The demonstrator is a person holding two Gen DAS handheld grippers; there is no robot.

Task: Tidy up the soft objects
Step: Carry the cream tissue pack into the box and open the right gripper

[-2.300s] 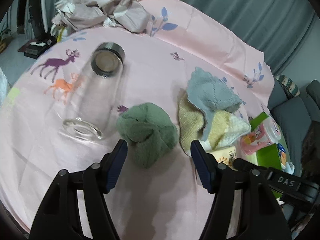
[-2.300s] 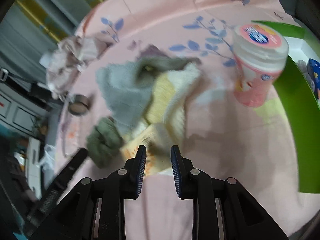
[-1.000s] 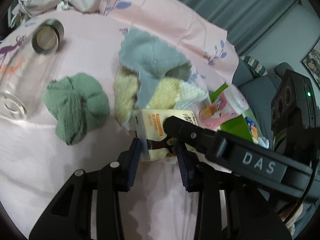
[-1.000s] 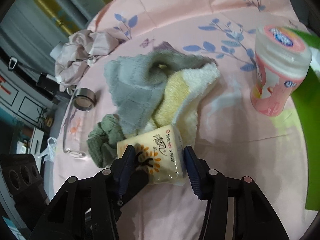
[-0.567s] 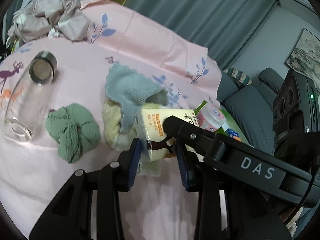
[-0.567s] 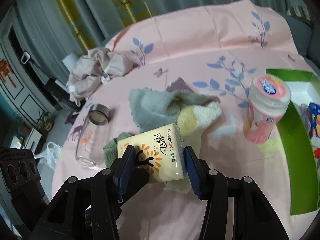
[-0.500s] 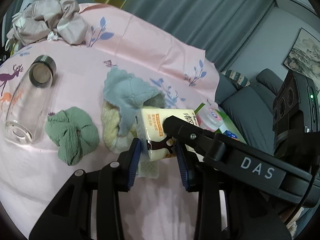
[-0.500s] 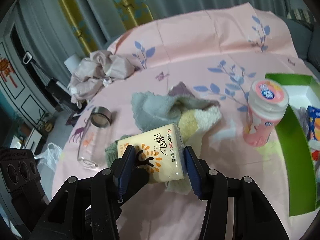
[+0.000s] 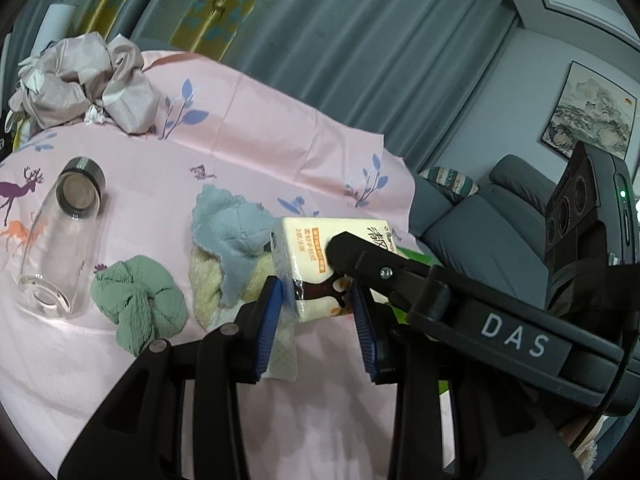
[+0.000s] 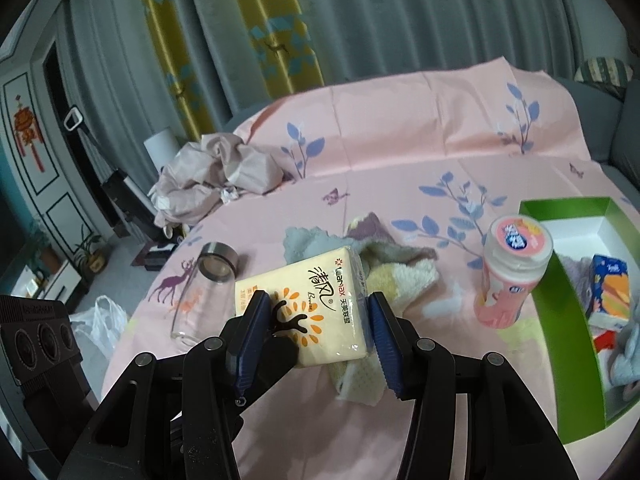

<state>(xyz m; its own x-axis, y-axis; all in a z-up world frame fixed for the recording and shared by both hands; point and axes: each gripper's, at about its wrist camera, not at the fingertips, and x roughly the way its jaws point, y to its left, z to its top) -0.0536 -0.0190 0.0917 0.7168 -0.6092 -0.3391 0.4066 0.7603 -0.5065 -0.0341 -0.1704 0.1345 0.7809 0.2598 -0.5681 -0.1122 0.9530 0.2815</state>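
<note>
Both grippers were clamped on one tissue pack, held above the cloth-covered table. The right gripper pinched it across its width, blue pads pressed to either side. The left gripper gripped the pack's end, its left pad against the plastic wrap; its right pad sat partly behind the right gripper's finger, so contact there was likely but not clear.

The pack was a soft, pale-yellow block in clear film, printed with orange petals, a black branch shape, Chinese characters and the word "Lanlax". An orange strip ran along one narrow side. The film wrinkled at the sealed end.

Just below and behind the pack lay a towel heap: a grey-blue cloth draped over a yellow-and-white one. A thin cream cloth hung beneath the pack. Left of the heap sat a bunched green cloth, and beyond it a glass bottle lay on its side. A crumpled mauve fabric rested at the table's far edge.

To the right stood a pink tub, beside a green box holding a small carton and some soft items.
</note>
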